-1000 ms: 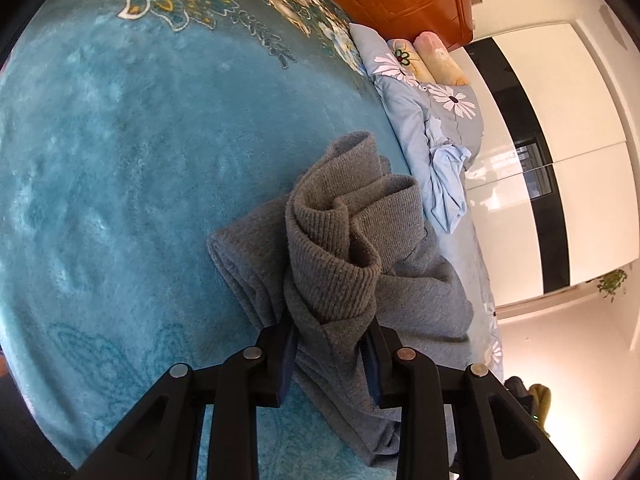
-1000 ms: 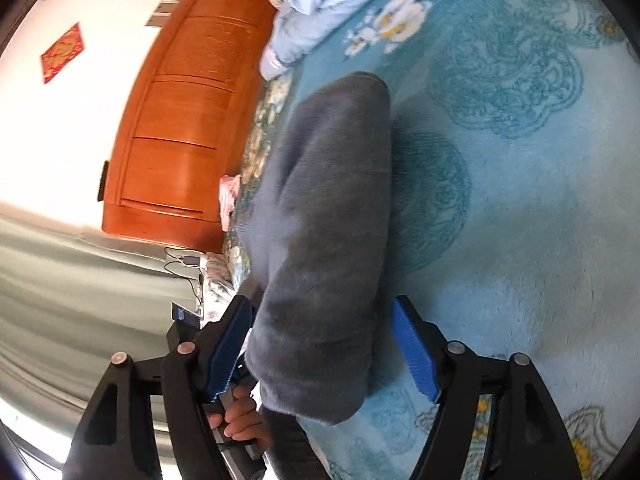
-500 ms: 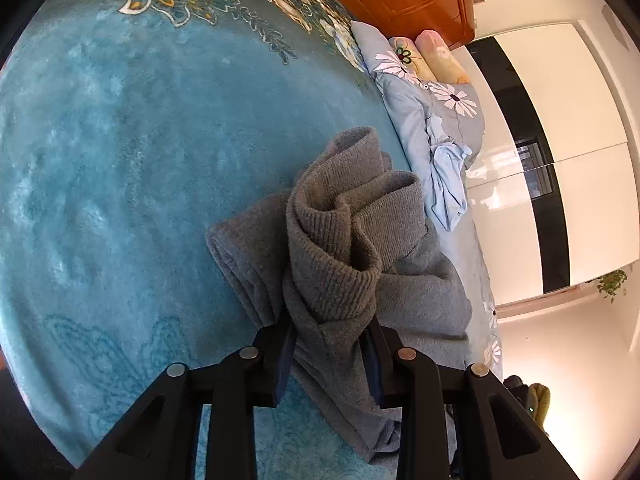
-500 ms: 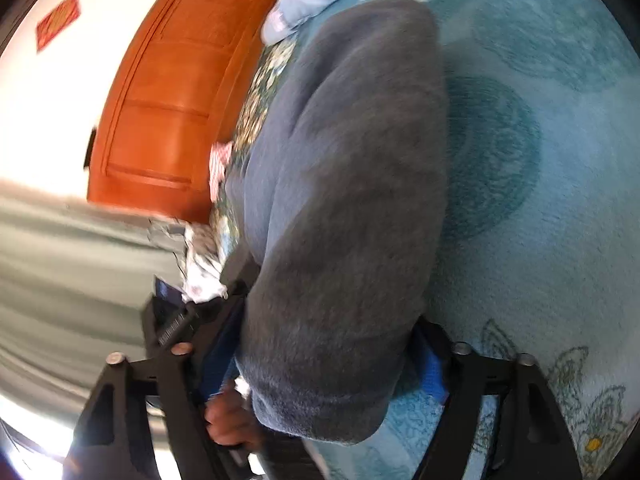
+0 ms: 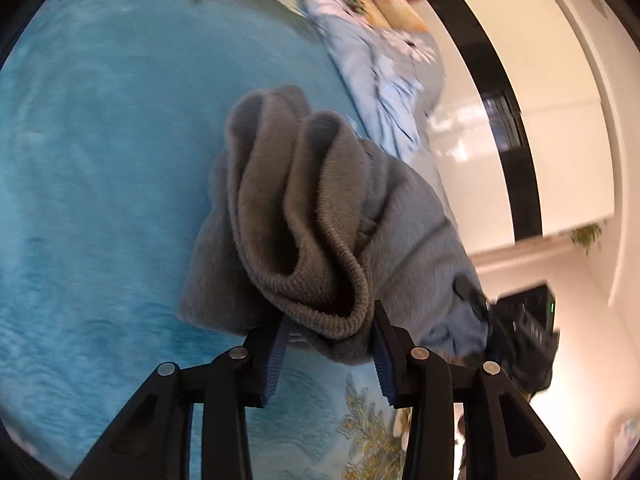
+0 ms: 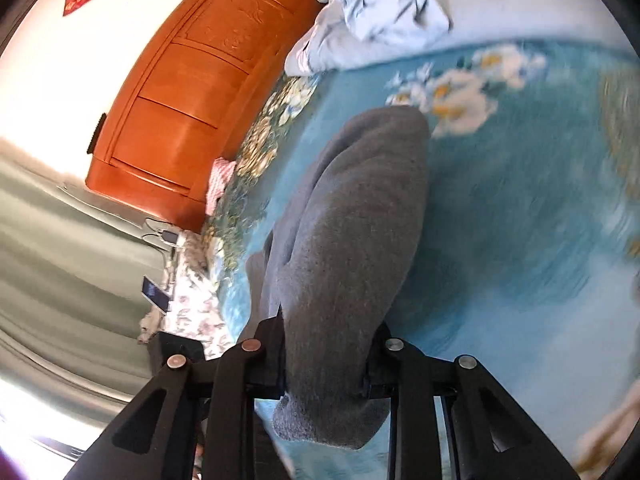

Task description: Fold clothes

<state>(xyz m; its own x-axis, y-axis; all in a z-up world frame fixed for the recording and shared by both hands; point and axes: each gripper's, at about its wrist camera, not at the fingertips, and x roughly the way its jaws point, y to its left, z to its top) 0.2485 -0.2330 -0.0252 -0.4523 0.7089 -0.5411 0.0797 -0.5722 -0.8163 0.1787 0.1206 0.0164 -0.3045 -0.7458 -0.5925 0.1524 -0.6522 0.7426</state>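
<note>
While my left gripper (image 5: 326, 354) eases its jaws apart around the ribbed hem of the grey sweater (image 5: 304, 220), its pads look barely off the knit; a second ago they pinched it; my right gripper (image 6: 326, 360) has gone from spread to closing on the garment's other end, cloth bunched between its fingers; so I judge the grip is passing to the right. The sweater hangs over the blue blanket (image 5: 100, 160). I see no containers.
</note>
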